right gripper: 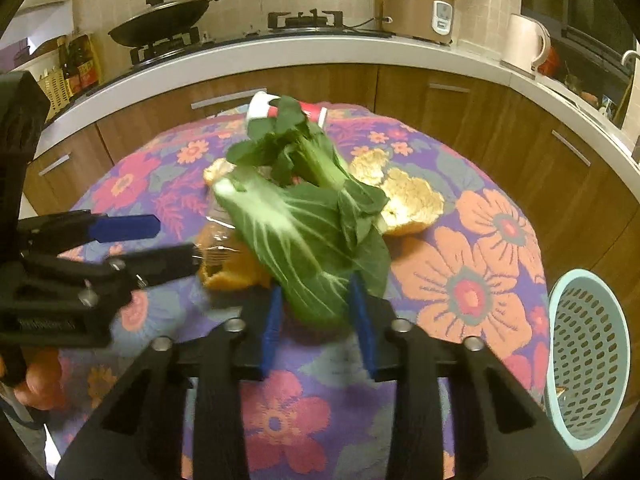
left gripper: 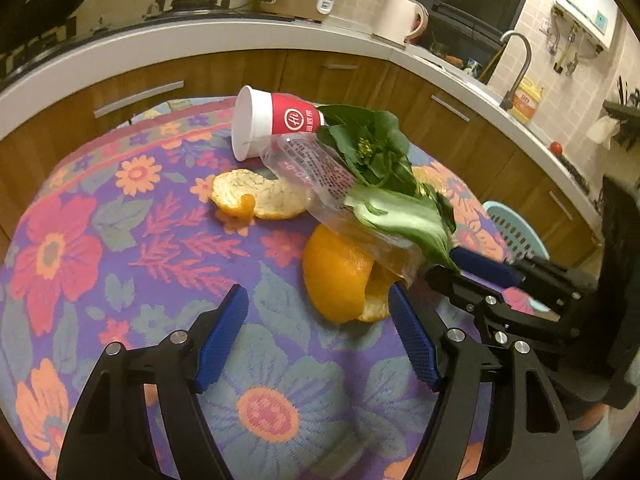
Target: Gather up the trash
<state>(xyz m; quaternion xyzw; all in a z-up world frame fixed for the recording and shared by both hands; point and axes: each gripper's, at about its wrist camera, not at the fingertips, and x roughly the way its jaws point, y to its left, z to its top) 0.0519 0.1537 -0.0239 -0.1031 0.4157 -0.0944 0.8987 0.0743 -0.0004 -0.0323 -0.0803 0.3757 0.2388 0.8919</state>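
Collecting just starting: right gripper point(right gripper: 316, 312) closing on the leafy greens point(right gripper: 316, 236) mid-table, left gripper point(left gripper: 318, 336) gaping empty beside the orange peel point(left gripper: 340, 276), paper cup point(left gripper: 264, 120) lying near the far edge, basket point(right gripper: 588, 360) looking nearly empty.

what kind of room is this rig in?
A home kitchen, most likely: a gas stove with a wok, a rice cooker on the counter, and a sink faucet over wooden cabinets. The work surface is a table with a floral cloth.
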